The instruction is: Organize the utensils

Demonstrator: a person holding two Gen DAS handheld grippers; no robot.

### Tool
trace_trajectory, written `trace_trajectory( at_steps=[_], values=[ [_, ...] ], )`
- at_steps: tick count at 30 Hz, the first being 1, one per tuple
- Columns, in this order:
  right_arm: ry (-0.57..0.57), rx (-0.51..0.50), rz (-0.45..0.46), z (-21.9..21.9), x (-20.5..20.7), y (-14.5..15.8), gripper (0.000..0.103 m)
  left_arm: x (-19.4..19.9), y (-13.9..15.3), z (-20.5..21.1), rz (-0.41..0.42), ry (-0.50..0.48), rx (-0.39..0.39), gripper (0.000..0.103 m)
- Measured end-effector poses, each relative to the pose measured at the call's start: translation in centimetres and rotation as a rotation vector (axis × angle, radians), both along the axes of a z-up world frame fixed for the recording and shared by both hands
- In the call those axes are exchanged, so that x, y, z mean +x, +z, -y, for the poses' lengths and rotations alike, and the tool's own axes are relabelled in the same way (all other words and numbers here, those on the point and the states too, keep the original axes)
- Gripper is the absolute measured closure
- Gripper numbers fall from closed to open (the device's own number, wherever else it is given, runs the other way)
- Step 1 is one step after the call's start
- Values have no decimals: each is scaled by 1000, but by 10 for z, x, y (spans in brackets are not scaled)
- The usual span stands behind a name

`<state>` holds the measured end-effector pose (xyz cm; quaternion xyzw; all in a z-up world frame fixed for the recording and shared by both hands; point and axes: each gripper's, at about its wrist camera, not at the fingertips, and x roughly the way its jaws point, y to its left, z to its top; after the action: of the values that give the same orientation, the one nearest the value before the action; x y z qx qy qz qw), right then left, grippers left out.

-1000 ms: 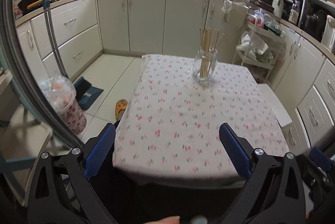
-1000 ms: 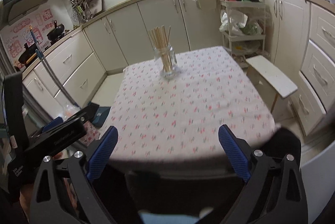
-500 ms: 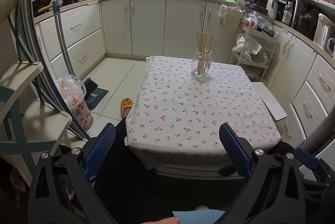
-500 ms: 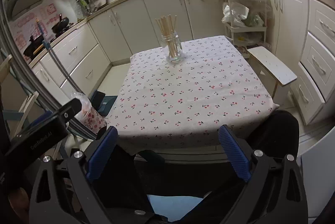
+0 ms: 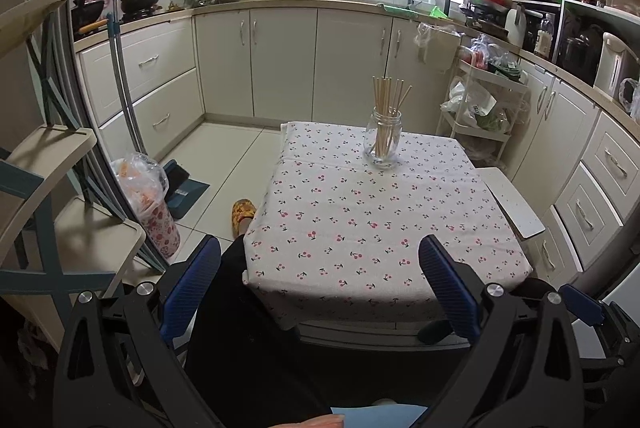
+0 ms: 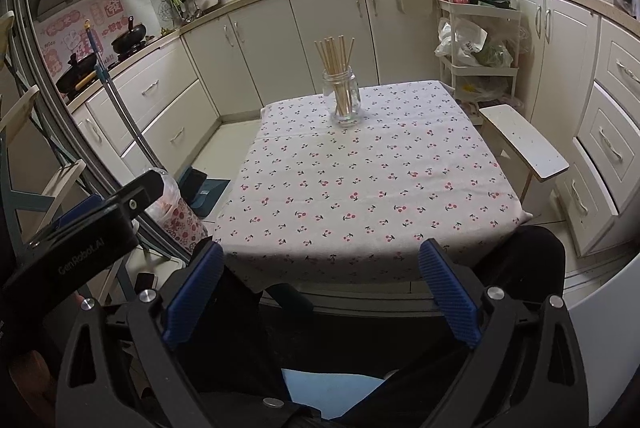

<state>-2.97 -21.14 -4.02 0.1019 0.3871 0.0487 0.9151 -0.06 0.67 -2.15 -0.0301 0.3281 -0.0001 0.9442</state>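
My left gripper (image 5: 320, 278) has its ridged blue finger pads (image 5: 191, 286) spread wide with nothing between them, and it hangs short of the near edge of the table, over dark trousers (image 5: 256, 360). My right gripper (image 6: 320, 282) is the same: blue pads (image 6: 448, 298) fully released, empty, held off the table's near edge. In the right view I can see the black body of the left gripper (image 6: 80, 232) low at the left side.

Ahead of both lies the square table under a white cloth printed with small red cherries (image 5: 376, 216). Towards its far end stands a clear glass jar (image 5: 382, 141), upright, holding a bundle of pale wooden chopsticks (image 5: 387, 103) that fan out above its mouth; in the right view the jar (image 6: 343, 95) sits near the middle of the far edge. It is well apart from both grippers.

Beside the table's right side is a white stool (image 6: 524, 143); left of it on the floor, a blue dustpan (image 5: 186, 187).
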Motion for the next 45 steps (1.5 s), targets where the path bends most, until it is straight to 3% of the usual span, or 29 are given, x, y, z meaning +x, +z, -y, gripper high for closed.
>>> trace_trajectory(
  at_steps=[45],
  values=[
    [27,-8,-8,-8,-4,-3,8,-1,1,-3,5,3,-1,8]
  ],
)
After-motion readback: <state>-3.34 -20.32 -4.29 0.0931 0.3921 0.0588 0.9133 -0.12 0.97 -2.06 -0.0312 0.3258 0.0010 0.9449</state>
